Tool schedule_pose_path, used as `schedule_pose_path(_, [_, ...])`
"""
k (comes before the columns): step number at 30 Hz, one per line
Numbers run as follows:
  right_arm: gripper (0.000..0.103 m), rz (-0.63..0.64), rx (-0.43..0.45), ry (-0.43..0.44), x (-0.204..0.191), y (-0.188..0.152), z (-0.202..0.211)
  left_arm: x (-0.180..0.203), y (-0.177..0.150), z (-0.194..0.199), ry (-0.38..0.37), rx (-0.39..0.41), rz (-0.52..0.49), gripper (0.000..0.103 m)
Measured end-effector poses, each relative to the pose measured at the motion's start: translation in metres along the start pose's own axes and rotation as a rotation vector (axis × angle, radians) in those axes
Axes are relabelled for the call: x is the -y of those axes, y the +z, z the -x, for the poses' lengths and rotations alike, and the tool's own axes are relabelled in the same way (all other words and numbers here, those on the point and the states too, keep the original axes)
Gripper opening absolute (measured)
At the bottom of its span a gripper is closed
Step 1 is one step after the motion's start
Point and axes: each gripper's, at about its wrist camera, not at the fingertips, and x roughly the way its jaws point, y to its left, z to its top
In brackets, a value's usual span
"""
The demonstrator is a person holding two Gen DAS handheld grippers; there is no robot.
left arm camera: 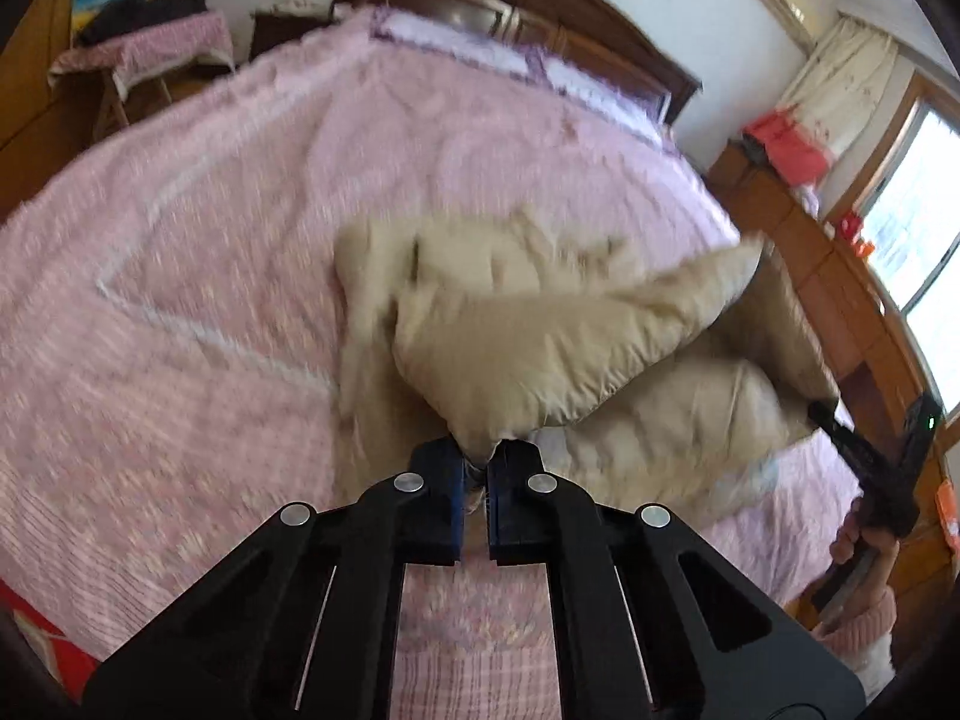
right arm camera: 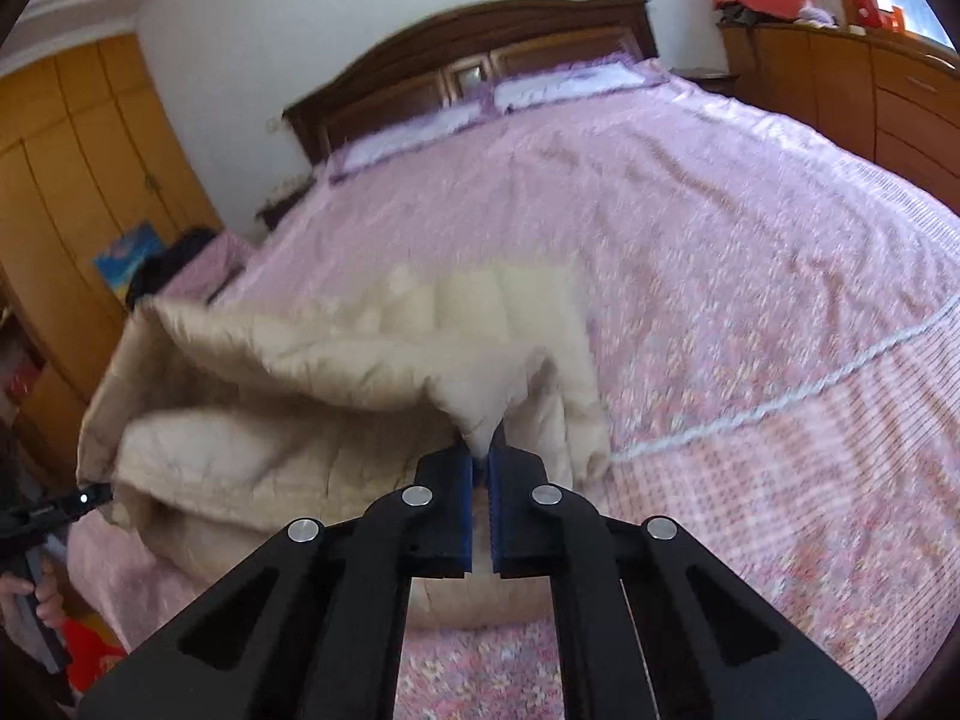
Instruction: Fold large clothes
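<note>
Now beige quilted padded garment [left arm camera: 540,330] in middle of both frames, partly lifted above pink patterned bedspread [left arm camera: 180,300], rest bunched on it. Left gripper [left arm camera: 477,462] clenched on one corner of garment, low centre of left view. Right gripper [right arm camera: 480,462] clenched on another corner, low centre of right view. Dark wooden headboard [right arm camera: 480,48] at top. Orange-brown wardrobe [right arm camera: 66,180] at left edge of right view.
</note>
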Motion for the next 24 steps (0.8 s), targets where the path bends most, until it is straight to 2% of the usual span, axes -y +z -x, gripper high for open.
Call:
schedule_pose_path(8, [0.004, 0.032, 0.129, -0.005, -0.023, 0.060, -0.004, 0.014, 0.072, 0.003, 0.056, 0.114, -0.002, 0.005])
schedule_pose_path(12, [0.004, 0.028, 0.144, -0.039, -0.026, 0.088, -0.024, 0.014, 0.114, -0.016, 0.115, 0.143, 0.010, 0.005])
schedule_pose_path(15, [0.004, 0.009, 0.118, -0.078, -0.022, 0.105, -0.055, 0.015, 0.135, -0.041, 0.144, 0.125, 0.009, 0.005])
schedule_pose_path(18, [0.004, 0.003, 0.068, -0.123, -0.017, 0.110, -0.093, 0.012, 0.148, -0.085, 0.196, 0.080, 0.007, 0.005])
schedule_pose_path(22, [0.004, 0.026, 0.012, -0.199, -0.012, 0.102, -0.139, -0.004, 0.151, -0.139, 0.232, 0.043, 0.026, 0.005])
schedule_pose_path(24, [0.004, 0.053, -0.009, -0.260, -0.012, 0.092, -0.161, -0.005, 0.146, -0.159, 0.267, 0.034, -0.002, 0.005])
